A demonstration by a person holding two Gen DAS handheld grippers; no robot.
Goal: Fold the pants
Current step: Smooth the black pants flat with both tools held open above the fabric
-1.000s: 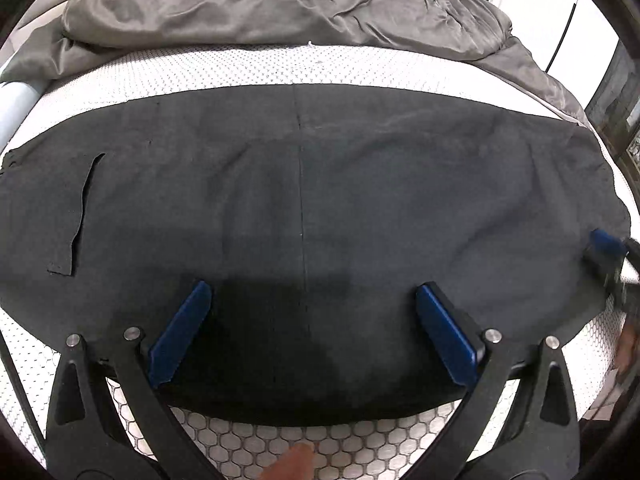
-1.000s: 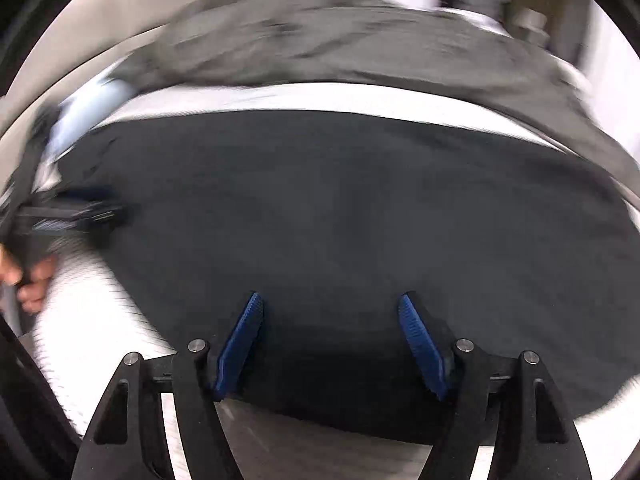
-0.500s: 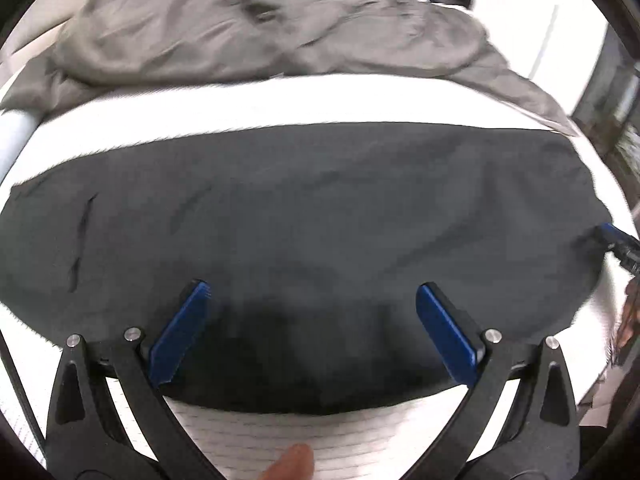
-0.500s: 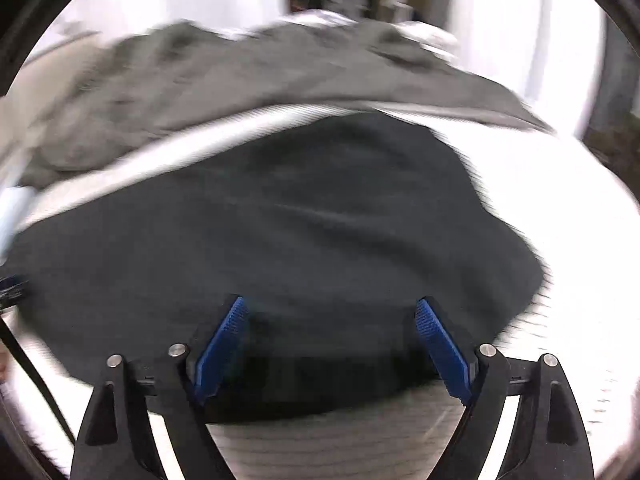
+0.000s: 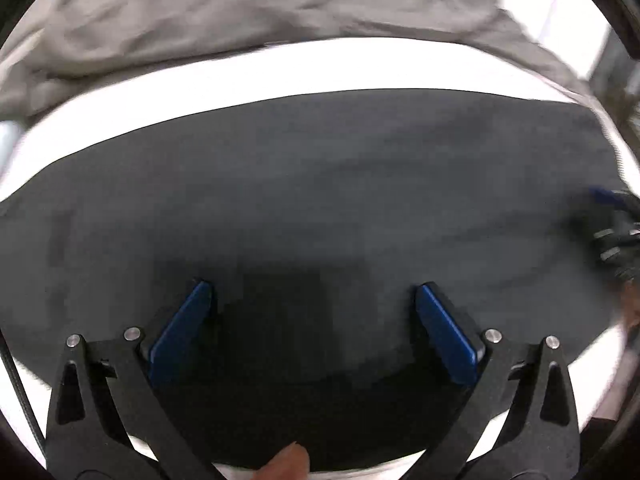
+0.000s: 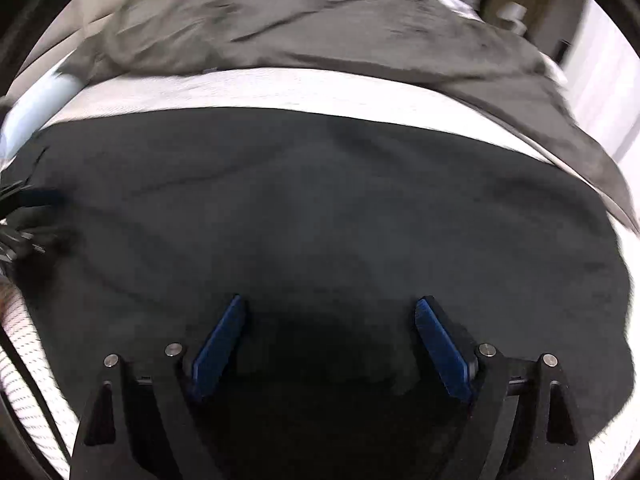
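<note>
Both claws hang open over the black pants (image 5: 320, 184), which lie flat on the bed (image 5: 280, 68), long axis running side to side. Left claw (image 5: 316, 328) sits nearer the left part, right claw (image 6: 328, 344) nearer the right end, each empty.

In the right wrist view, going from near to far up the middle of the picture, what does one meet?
Open right gripper with blue pads → flat black pants → white patterned mattress → crumpled grey blanket.

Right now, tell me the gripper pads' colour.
Blue pads, clearest in the right wrist view.
</note>
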